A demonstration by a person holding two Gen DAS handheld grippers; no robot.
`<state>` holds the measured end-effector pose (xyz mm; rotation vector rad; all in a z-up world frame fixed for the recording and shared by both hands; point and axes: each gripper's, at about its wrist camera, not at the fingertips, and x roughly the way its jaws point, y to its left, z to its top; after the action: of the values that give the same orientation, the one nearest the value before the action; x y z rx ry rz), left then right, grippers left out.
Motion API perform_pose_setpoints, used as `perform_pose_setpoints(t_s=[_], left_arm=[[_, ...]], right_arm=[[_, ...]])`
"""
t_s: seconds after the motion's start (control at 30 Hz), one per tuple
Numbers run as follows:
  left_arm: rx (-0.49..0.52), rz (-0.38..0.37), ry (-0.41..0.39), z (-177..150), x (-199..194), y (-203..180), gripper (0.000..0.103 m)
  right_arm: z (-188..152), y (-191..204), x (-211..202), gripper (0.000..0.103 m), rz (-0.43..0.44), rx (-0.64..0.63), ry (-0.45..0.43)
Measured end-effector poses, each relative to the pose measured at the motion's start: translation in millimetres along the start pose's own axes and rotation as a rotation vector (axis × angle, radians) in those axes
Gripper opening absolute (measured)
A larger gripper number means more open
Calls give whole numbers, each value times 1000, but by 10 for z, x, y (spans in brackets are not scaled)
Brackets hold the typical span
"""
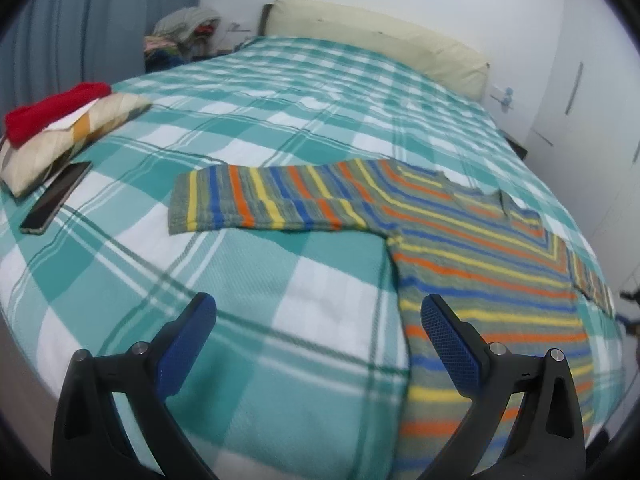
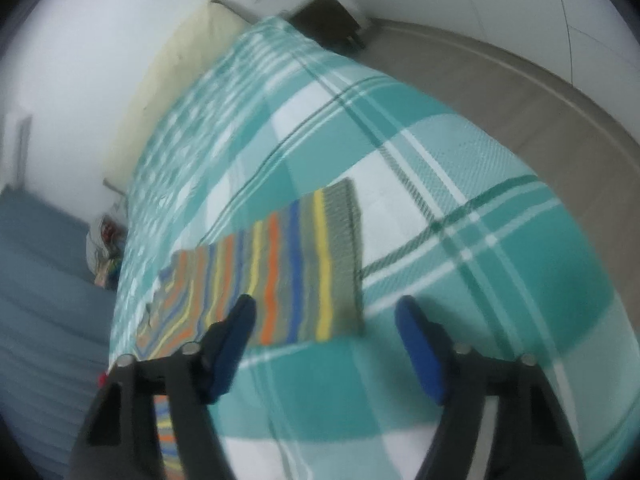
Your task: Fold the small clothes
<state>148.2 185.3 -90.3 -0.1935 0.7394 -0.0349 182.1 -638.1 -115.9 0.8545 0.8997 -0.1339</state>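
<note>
A small striped sweater (image 1: 472, 248), in grey, blue, orange and yellow, lies flat on the teal plaid bedspread (image 1: 248, 128), one sleeve stretched out to the left. My left gripper (image 1: 318, 308) hovers open above the bedspread beside the sweater's lower body, its right fingertip over the fabric, nothing between the fingers. In the right wrist view the other sleeve (image 2: 296, 272) lies spread across the bedspread (image 2: 460, 168), ending in a grey cuff. My right gripper (image 2: 326, 308) stands open just above that sleeve's near edge, gripping nothing. That view is blurred.
At the bed's left edge are a folded red garment (image 1: 52, 108) on a cream patterned one (image 1: 76, 136) and a dark phone (image 1: 56, 196). A cream headboard cushion (image 1: 380, 40) lines the wall. A clothes heap (image 1: 184, 36) lies beyond the bed. Floor (image 2: 520, 92) borders the bed.
</note>
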Motion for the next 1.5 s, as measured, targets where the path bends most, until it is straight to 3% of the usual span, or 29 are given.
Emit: perform_pose_setpoints(t_s=[0.17,0.23,0.4,0.5,0.57,0.63,0.73,0.83,1.07,1.27,1.37,1.4,1.47,1.5], left_arm=[[54,9,20,-74,-106,-46,102],[75,25,26,-98,-127,-50,102],[83,53,32,-164,-117,-45,102],[57,43,43,-183,-62,-62,102],[37,27,39,-189,-48,-93,102],[28,11,33,-187,-61,-128,102],[25,-7,14,-183,-124,-142,102],[21,-1,-6,-186,-178,-86,102],[-83,-12,-15,-182,-142,128,102],[-86,-19,-18,-237,-204,153,102],[-85,-14,-18,-271,-239,174,102],[-89,-13,-15,-279,-242,183,102],[-97,-10,-8,-302,-240,209,102],[-99,-8,-4,-315,-240,219,102]], right_arm=[[184,49,248,51,-38,-40,37],[210,16,390,33,-88,-49,96],[303,-31,510,30,-85,-34,143],[336,82,626,31,-146,-77,162],[284,220,676,26,-223,-160,165],[259,329,716,7,-265,-205,168],[259,460,599,6,-246,-183,136],[268,790,366,6,-148,-206,75],[87,2476,89,6,80,-452,44],[-505,3775,619,6,184,-656,127],[-785,4093,1029,9,200,-703,174],[-897,4154,1223,15,214,-699,207],[-1025,4191,1445,41,225,-680,246],[-1050,4195,1527,64,234,-665,254]])
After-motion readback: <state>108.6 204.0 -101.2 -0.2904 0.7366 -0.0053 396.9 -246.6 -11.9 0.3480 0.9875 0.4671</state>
